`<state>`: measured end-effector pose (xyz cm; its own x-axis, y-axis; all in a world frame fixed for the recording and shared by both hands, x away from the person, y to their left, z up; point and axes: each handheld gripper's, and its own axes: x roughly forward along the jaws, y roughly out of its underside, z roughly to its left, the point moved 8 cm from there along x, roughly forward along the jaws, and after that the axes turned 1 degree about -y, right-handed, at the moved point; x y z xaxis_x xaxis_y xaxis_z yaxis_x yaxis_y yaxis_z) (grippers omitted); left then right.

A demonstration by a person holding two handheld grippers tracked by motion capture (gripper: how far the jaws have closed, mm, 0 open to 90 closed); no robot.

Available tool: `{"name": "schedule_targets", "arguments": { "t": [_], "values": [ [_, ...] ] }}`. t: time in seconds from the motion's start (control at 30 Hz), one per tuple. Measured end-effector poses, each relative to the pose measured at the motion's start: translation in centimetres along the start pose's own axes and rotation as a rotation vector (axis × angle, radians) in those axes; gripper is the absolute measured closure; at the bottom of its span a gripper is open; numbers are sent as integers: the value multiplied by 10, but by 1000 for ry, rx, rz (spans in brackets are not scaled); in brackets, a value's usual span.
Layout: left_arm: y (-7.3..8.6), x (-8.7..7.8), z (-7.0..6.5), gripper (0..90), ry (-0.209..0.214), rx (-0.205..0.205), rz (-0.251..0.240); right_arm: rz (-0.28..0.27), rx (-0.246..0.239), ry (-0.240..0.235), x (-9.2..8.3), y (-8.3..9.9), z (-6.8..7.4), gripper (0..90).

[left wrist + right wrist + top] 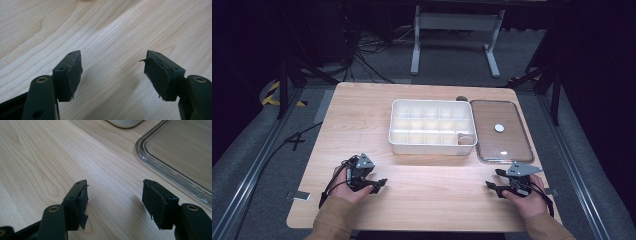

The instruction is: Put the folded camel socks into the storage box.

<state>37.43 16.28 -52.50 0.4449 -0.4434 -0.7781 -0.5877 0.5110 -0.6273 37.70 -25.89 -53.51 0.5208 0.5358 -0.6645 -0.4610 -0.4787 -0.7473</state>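
Both jaws gaping wide, gripping nothing; left gripper (379, 184) and right gripper (493, 186) are resting low on the counter (432, 195). Clear lid (501, 131) is lying at my right gripper's 12 o'clock, beside the white divided box (432, 126). Box is sitting uncovered; lidding looks pending.

light: table (422, 175) lit bright from overhead, room around it pretty much black | glare: white spot on the clear lid (500, 131), shine along its rim | shadows: soft, short, under the jaws in both gripper views | focus: high view soft and grainy, gripper views sharp on the wood grain
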Motion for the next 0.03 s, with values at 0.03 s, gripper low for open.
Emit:
{"name": "schedule_targets", "arguments": {
  "t": [0.03],
  "values": [
    [0, 0, 0, 303, 0, 7, 0, -2, 2, -1, 0, 0, 0, 378]
  ]
}}
